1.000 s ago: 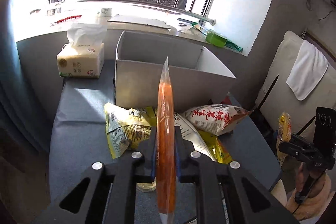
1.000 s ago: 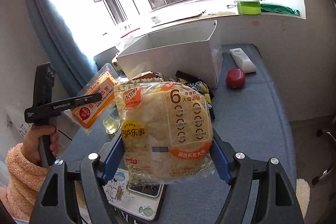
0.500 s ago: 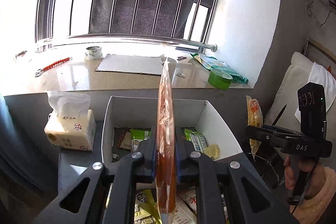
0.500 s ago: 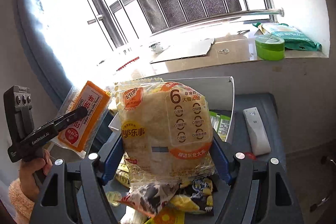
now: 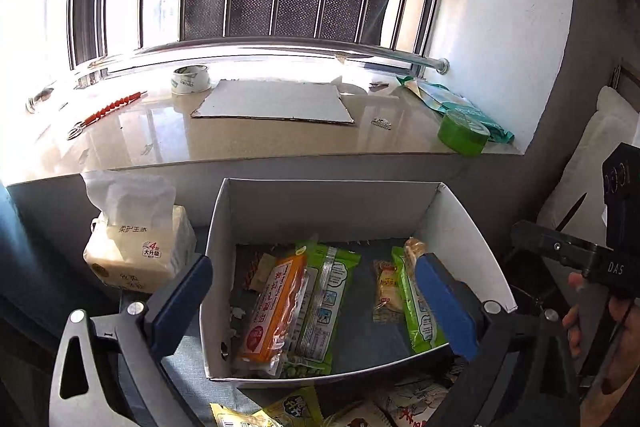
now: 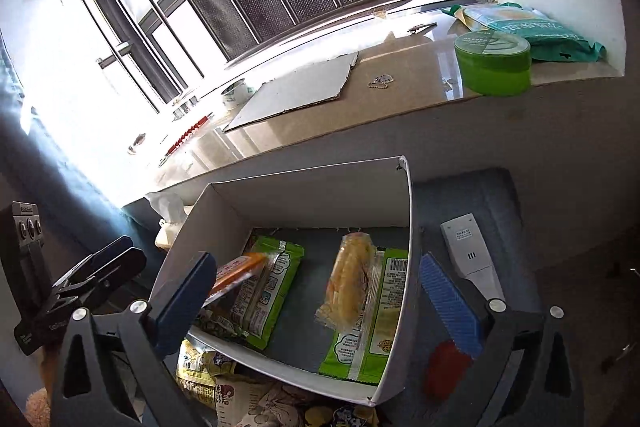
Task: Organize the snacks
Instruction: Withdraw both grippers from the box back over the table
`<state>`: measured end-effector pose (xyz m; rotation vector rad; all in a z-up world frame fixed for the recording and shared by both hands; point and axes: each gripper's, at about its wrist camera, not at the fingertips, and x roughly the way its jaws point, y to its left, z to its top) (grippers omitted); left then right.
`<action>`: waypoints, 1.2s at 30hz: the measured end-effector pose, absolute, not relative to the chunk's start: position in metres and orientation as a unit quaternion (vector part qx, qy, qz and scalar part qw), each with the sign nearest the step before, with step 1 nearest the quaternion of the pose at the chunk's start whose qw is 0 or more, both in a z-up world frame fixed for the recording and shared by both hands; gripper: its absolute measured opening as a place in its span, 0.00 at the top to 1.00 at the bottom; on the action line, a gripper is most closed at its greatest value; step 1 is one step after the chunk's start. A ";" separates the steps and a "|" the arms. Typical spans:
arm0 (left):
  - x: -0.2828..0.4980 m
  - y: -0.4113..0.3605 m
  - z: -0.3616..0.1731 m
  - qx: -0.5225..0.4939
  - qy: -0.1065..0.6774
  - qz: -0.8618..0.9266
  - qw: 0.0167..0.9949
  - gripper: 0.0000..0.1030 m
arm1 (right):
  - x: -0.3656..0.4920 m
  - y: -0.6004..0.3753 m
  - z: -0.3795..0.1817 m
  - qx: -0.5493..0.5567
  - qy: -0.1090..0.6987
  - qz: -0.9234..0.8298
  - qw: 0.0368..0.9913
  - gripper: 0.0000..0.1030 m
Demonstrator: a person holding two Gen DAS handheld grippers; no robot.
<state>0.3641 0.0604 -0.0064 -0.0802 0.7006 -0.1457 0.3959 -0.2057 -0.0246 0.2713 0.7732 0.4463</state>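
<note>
Both claws hang over the box [image 5: 472, 227] with jaws spread wide and nothing between them: left claw [image 5: 316, 301], right claw [image 6: 320, 291]. We see the orange pack [image 5: 274, 307] lying in the box's left half on a green pack [image 5: 324, 291], and the rice cake [image 6: 348, 281] propped on edge against another green pack [image 6: 376, 323] by the right wall. More snacks [image 5: 304, 407] sit on the table in front of the box, so we judge the job unfinished. Risks from here: the rice cake could tip flat and eat up floor space, since it only leans. Our claws sit close to the box walls, the left fingers [image 5: 180, 303] straddling the left wall, so pulling back carelessly could catch the thin card and drag or tip the box. The two claws are also near each other, so we could knock them together reaching for the loose pile. A remote [image 6: 472, 255] and a red thing [image 6: 444, 367] lie right of the box, easy to bump.
</note>
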 end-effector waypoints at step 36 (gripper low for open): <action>0.066 0.043 -0.083 -0.127 0.328 -0.100 0.931 0.00 | 0.180 -0.154 -0.119 -0.017 0.316 0.240 0.918 0.00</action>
